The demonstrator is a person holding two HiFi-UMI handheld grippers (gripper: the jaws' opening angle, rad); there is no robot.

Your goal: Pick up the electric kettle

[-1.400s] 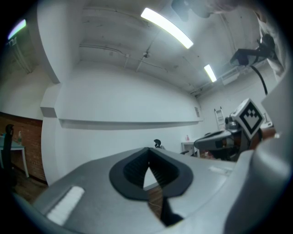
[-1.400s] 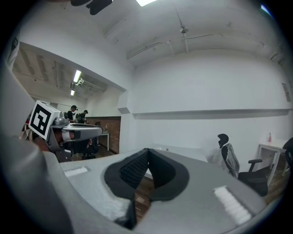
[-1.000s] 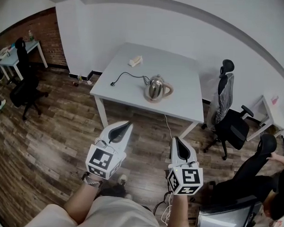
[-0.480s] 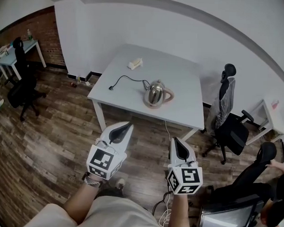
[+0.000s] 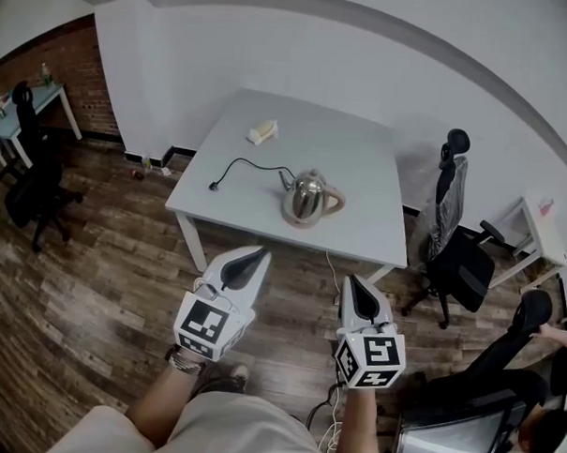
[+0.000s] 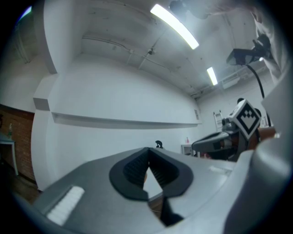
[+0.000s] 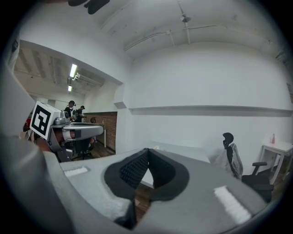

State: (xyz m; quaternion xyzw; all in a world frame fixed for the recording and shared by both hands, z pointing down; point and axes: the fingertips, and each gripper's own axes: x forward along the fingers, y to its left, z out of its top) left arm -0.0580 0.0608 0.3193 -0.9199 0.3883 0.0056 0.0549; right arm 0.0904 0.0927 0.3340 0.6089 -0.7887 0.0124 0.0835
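The left gripper (image 5: 256, 255) and right gripper (image 5: 354, 282) are each holding their jaws pressed together on nothing, hovering side by side over the floor (image 5: 103, 288). They are probably idling that way because the table (image 5: 362, 144) is lying well ahead. The electric kettle (image 5: 309, 197) is sitting near its front edge, with the cord (image 5: 244, 163) trailing left.

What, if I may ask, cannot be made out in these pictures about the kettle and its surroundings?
- the electric kettle: small in the head view, so its fill and base are unreadable; neither gripper view shows it, their own jaws filling the lower frame.
- pale object on the table: too small to identify in the head view.
- far-left desk: cut off by the head view's edge.
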